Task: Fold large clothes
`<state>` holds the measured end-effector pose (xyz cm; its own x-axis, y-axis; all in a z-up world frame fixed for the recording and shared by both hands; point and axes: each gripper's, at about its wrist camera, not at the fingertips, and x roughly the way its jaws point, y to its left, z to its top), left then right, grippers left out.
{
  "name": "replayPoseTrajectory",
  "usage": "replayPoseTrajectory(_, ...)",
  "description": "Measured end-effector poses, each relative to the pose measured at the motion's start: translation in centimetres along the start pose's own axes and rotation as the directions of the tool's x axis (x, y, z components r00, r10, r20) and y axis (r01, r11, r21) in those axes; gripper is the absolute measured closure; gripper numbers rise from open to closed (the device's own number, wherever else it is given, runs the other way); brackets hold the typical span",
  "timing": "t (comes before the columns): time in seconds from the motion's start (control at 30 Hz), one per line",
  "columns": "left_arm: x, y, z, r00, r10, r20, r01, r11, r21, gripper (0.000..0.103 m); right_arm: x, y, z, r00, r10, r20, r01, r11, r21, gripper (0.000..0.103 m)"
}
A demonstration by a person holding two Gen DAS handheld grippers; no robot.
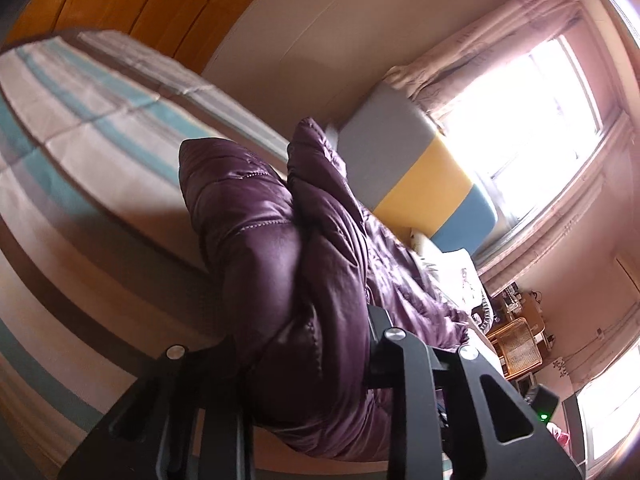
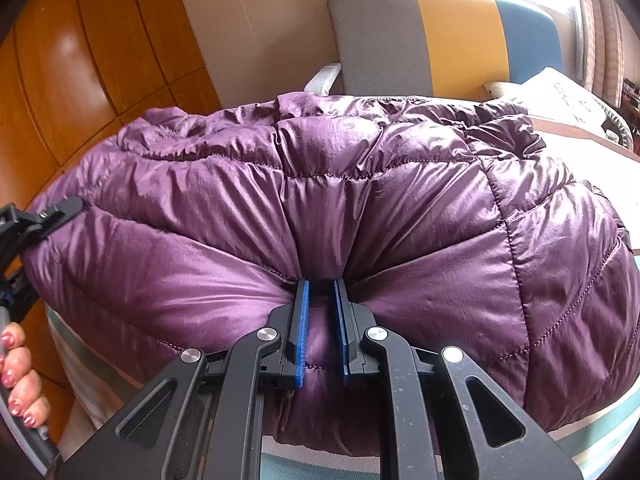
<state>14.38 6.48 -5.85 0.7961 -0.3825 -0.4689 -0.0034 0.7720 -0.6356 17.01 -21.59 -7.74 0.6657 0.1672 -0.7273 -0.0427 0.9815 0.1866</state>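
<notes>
Striped bedsheet (image 1: 80, 128), puffy quilted purple jacket (image 2: 360, 208)

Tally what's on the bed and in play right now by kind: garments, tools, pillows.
Purple puffer jackets: 1
Tools: 2, the right tool shut on the jacket's lower edge, the left tool gripping its far left side
White pillows: 1, by the striped headboard
Total: 4

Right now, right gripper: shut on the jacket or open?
Shut on the purple puffer jacket. The right gripper has both blue pads pressed into a pinched fold, fabric puckering toward them.
</notes>
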Motion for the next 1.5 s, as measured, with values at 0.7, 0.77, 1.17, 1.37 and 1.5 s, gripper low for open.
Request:
replayPoseTrajectory(0.7,-3.3,-9.4,-0.1,0.994,-0.042,0.100,0.011,0.956,0.292,0.080,-5.2,-6.0,1.1,0.994,-0.001,0.106,-0.016,0.987,0.158,0.090)
replayPoseTrajectory(0.77,-3.3,-10.4,-0.3,0.993,-0.040,0.109,0.002,0.946,0.324,0.080,-6.3,-7.9,1.2,0.992,-0.049,0.120,0.026,0.982,0.186,0.090)
replayPoseTrajectory(1.17,-3.1,-16.6,-1.5,0.989,-0.073,0.126,0.008,0.892,0.451,0.080,-8.5,-17.2,-1.5,0.958,-0.276,0.082,0.238,0.919,0.314,0.090)
replayPoseTrajectory(1.37,-2.5,-19.9,-2.7,0.990,-0.090,0.107,0.020,0.850,0.527,0.079,-8.1,-17.5,-2.5,0.964,-0.254,0.075,0.216,0.918,0.333,0.090)
replayPoseTrajectory(1.5,-1.6,-22.7,-4.1,0.992,-0.089,0.085,0.020,0.800,0.600,0.078,-9.2,-18.2,-2.4,0.955,-0.279,0.098,0.226,0.904,0.363,0.090)
